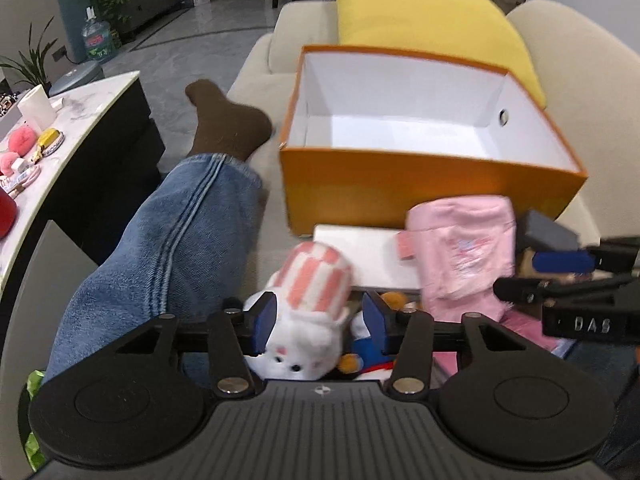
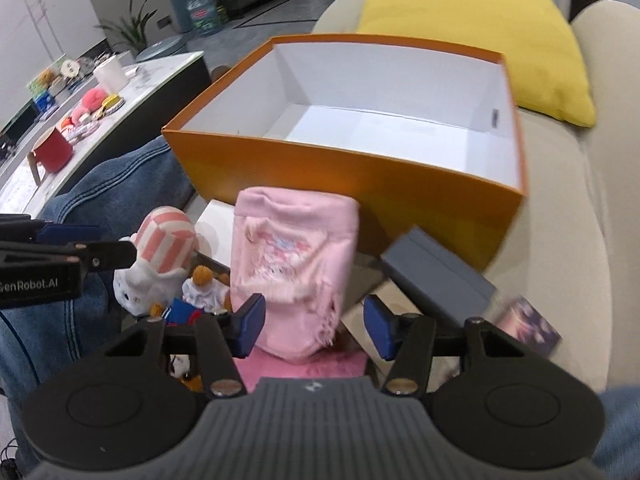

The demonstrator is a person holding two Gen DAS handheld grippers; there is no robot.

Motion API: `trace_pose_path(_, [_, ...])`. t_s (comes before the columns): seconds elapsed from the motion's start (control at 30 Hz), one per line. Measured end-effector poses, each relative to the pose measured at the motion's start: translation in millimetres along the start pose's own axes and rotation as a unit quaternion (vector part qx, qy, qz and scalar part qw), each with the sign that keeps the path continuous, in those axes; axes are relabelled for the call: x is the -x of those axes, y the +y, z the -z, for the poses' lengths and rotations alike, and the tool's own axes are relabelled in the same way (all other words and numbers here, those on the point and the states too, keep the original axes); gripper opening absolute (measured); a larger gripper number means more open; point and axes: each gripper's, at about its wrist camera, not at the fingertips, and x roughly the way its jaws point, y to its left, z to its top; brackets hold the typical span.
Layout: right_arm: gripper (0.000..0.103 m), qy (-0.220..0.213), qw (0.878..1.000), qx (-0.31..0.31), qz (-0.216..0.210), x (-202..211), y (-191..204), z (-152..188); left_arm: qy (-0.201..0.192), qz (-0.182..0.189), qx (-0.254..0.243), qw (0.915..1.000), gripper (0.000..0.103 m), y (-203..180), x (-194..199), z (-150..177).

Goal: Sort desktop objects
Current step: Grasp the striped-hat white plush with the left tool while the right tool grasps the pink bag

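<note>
Toys lie in a heap on the beige sofa [image 1: 256, 60], just in front of the empty orange cardboard box [image 1: 420, 188]. Left gripper [image 1: 320, 326] has its blue pads apart around the white plush bunny with a pink striped hat [image 1: 308, 316], not squeezing yet. Right gripper [image 2: 316, 326] stands apart around the soft pink cloth pouch [image 2: 296, 256]. Both should close gently on the middle, then lift straight over the near box wall.

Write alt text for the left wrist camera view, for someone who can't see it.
The left gripper straddles a white plush cat with a pink-striped hat, jaws open around it. Beyond stands an empty orange cardboard box with a white interior, a pink fabric pouch before it.
</note>
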Motion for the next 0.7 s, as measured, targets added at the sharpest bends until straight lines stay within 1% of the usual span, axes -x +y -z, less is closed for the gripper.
trace_pose_path(0.13, [0.057,0.015,1.000,0.006,-0.006,-18.2,1.5,-9.6,0.022,-0.008,-0.014,0.9996,0.059,8.8,-16.8,0.0])
trace_pose_path(0.23, [0.058,0.016,1.000,0.008,-0.009,-23.8,2.8,-14.0,0.032,-0.004,-0.021,0.9993,0.059,12.3,-27.7,-0.5])
trace_pose_path(0.27, [0.059,0.015,1.000,0.012,-0.006,-26.0,3.6,-14.9,0.035,0.000,-0.026,0.9991,0.060,12.3,-30.9,-0.4])
trace_pose_path(0.3, [0.060,0.017,1.000,0.015,-0.002,-29.1,3.7,-15.8,0.038,0.003,-0.033,0.9987,0.064,11.7,-34.1,-0.3])
trace_pose_path(0.33, [0.063,0.019,1.000,0.016,0.003,-32.9,2.5,-16.6,0.039,0.002,-0.039,0.9985,0.066,10.4,-36.1,-0.4])
trace_pose_path(0.37, [0.063,0.022,1.000,0.012,0.005,-36.1,-0.3,-17.5,0.038,-0.001,-0.046,0.9982,0.068,9.3,-38.5,-0.1])
trace_pose_path(0.43, [0.064,0.028,1.000,-0.004,-0.004,-41.8,-7.1,-19.7,0.041,-0.003,-0.055,0.9976,0.069,8.1,-44.4,-0.5])
trace_pose_path(0.53, [0.064,0.038,0.999,-0.027,-0.024,-49.2,-14.0,-22.5,0.050,0.013,-0.057,0.9970,0.071,6.7,-52.3,-1.4])
trace_pose_path(0.6, [0.064,0.036,0.998,-0.032,-0.031,-52.5,-14.4,-23.6,0.051,0.008,-0.058,0.9970,0.073,5.8,-58.1,-1.6])
trace_pose_path(0.67, [0.061,0.032,0.999,-0.027,-0.034,-52.6,-12.2,-24.5,0.052,0.008,-0.054,0.9971,0.074,5.5,-60.3,-2.8])
trace_pose_path(0.7, [0.054,0.032,0.998,-0.030,-0.042,-52.2,-12.6,-24.3,0.051,0.008,-0.054,0.9972,0.072,6.3,-60.0,-3.3])
